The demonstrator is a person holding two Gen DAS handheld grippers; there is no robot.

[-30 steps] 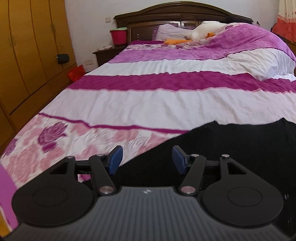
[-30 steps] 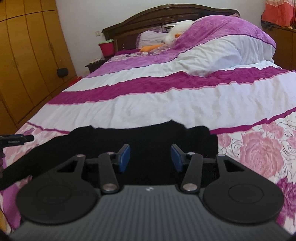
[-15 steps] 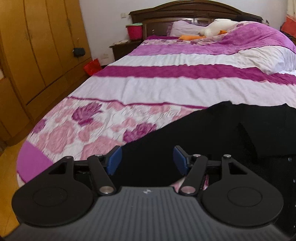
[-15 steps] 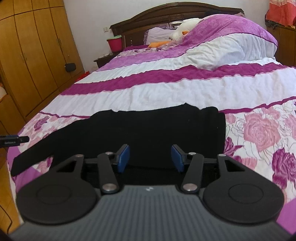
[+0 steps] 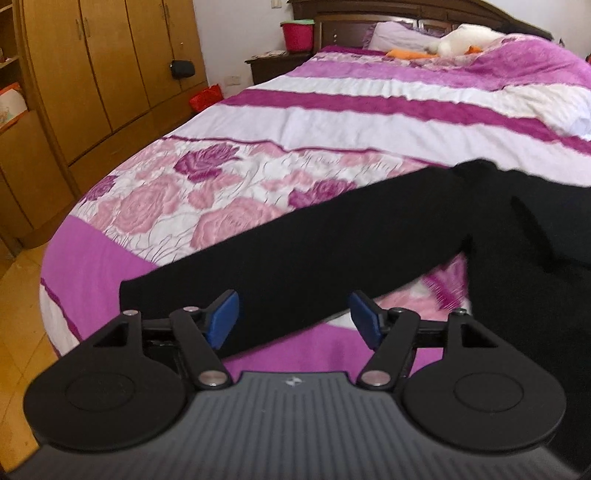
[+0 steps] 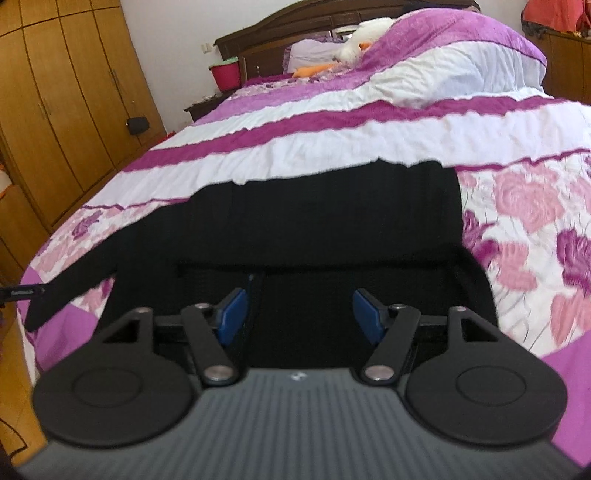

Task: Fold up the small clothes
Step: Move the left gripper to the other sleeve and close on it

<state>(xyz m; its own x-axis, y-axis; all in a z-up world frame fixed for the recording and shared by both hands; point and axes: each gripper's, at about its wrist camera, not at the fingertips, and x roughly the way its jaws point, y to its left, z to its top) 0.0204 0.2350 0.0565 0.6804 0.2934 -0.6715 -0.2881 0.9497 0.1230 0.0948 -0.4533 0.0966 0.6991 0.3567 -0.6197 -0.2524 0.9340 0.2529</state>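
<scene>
A black long-sleeved garment [image 6: 332, 221] lies spread on the foot of the bed. Its left sleeve [image 5: 295, 243] stretches toward the bed's near left corner. My left gripper [image 5: 293, 317] is open and empty, hovering just above the sleeve's cuff end. My right gripper [image 6: 299, 314] is open and empty, above the near part of the garment's body, where a fold line [image 6: 314, 267] runs across. The garment's near edge is hidden behind the right gripper.
The bed has a pink, white and magenta flowered quilt [image 5: 369, 122], heaped at the far right [image 6: 461, 48]. Wooden wardrobes [image 5: 92, 74] line the left wall. A nightstand with a red bucket [image 5: 297, 35] stands by the headboard. Tiled floor [image 5: 14, 295] lies left.
Both grippers have pulled back toward the foot of the bed and the left one swung left, so the whole sleeve now shows. Both stayed open.
</scene>
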